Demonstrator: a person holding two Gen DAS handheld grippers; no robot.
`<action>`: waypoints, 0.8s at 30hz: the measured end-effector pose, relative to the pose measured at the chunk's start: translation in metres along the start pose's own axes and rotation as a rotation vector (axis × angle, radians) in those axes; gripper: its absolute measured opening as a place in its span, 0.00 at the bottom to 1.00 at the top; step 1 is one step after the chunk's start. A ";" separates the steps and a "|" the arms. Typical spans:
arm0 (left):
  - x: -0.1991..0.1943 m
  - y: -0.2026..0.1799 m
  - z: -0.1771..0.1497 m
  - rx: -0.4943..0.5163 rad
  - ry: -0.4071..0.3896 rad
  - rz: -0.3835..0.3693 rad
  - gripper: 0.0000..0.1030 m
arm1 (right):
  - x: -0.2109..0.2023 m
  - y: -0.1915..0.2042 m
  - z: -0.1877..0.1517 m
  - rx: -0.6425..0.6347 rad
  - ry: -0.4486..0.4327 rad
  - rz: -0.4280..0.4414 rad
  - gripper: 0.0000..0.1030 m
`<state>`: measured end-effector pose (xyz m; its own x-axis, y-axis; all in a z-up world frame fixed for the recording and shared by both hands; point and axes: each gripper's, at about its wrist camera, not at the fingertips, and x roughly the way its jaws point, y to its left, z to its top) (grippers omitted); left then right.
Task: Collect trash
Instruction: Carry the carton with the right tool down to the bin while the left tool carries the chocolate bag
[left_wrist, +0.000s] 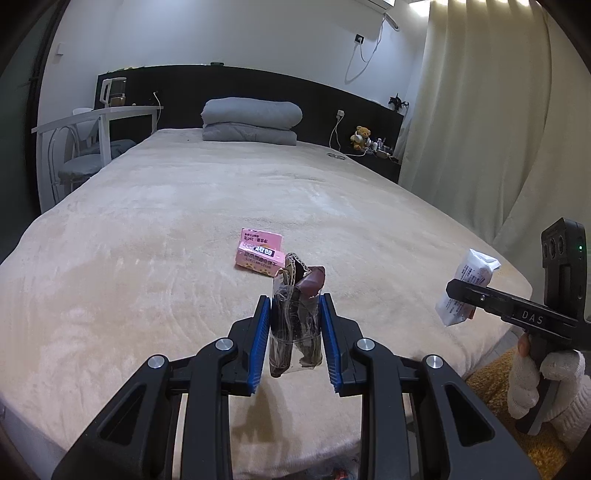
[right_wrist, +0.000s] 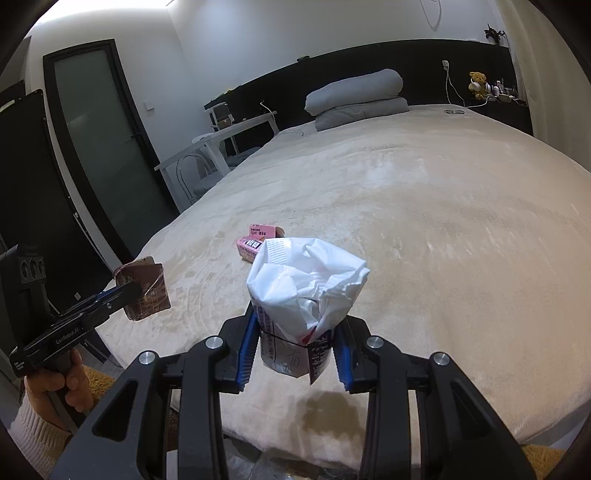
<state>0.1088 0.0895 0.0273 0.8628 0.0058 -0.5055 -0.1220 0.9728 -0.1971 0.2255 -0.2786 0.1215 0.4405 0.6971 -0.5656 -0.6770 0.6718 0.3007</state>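
My left gripper (left_wrist: 295, 306) is shut on a brown and clear snack wrapper (left_wrist: 295, 317), held above the near end of the beige bed (left_wrist: 166, 221). The wrapper also shows in the right wrist view (right_wrist: 146, 291), with the left gripper (right_wrist: 125, 291) on it. My right gripper (right_wrist: 297, 325) is shut on a crumpled white plastic wrapper (right_wrist: 303, 280), held above the bed's near edge; it also shows in the left wrist view (left_wrist: 463, 288). A pink carton (left_wrist: 258, 254) lies on the bed just beyond both grippers, partly hidden behind the white wrapper in the right wrist view (right_wrist: 255, 240).
A folded grey duvet (left_wrist: 251, 120) lies at the head of the bed. A white desk and chair (left_wrist: 92, 140) stand at the left. A nightstand with a teddy bear (left_wrist: 362, 136) and cream curtains (left_wrist: 480, 129) are at the right. A yellow rug (left_wrist: 498, 384) lies on the floor.
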 end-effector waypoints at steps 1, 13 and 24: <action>-0.004 -0.002 -0.003 -0.003 -0.006 -0.003 0.25 | -0.005 0.002 -0.004 -0.003 0.001 0.001 0.35; -0.042 -0.032 -0.047 -0.011 -0.007 -0.075 0.25 | -0.047 0.030 -0.056 -0.028 0.038 0.052 0.35; -0.045 -0.060 -0.081 -0.006 0.067 -0.135 0.25 | -0.051 0.032 -0.092 -0.002 0.125 0.095 0.35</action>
<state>0.0372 0.0124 -0.0065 0.8369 -0.1411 -0.5288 -0.0099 0.9621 -0.2724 0.1276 -0.3157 0.0893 0.2973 0.7210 -0.6259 -0.7137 0.6032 0.3559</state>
